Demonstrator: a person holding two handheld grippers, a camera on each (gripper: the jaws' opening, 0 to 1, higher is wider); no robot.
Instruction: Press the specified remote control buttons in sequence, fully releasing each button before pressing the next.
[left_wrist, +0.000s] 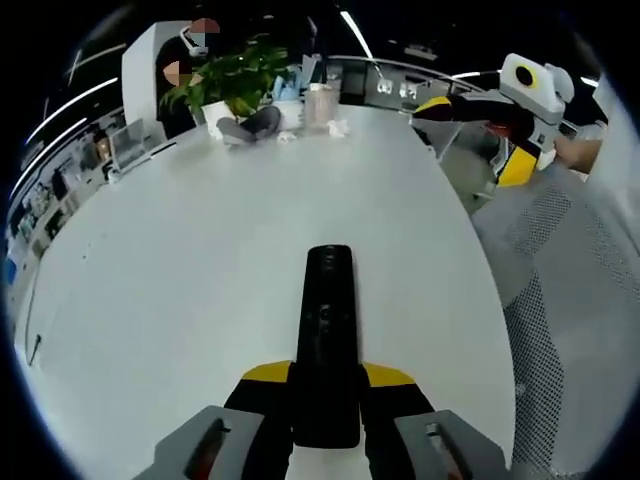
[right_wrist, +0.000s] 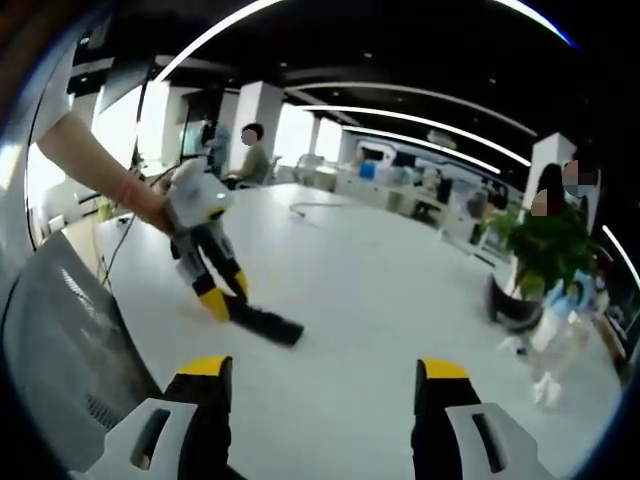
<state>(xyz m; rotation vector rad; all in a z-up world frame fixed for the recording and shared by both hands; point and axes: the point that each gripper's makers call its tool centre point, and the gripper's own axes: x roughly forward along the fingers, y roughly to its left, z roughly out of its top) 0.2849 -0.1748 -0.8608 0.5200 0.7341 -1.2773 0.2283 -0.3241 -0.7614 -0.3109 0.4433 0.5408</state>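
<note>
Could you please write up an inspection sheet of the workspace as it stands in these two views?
Surface: white table, broad and mostly bare.
Job's things: black remote control lying on the table, its near end between the left gripper's jaws.
Clutter: potted plant, a clear container and small white scraps at the far edge.
Grippers: left gripper shut on the remote; right gripper open, holding nothing, raised off the table.
Cables: a thin cord on the far part of the table.
Surroundings: open office with ceiling strip lights, seated people, a mesh chair back beside the table.
</note>
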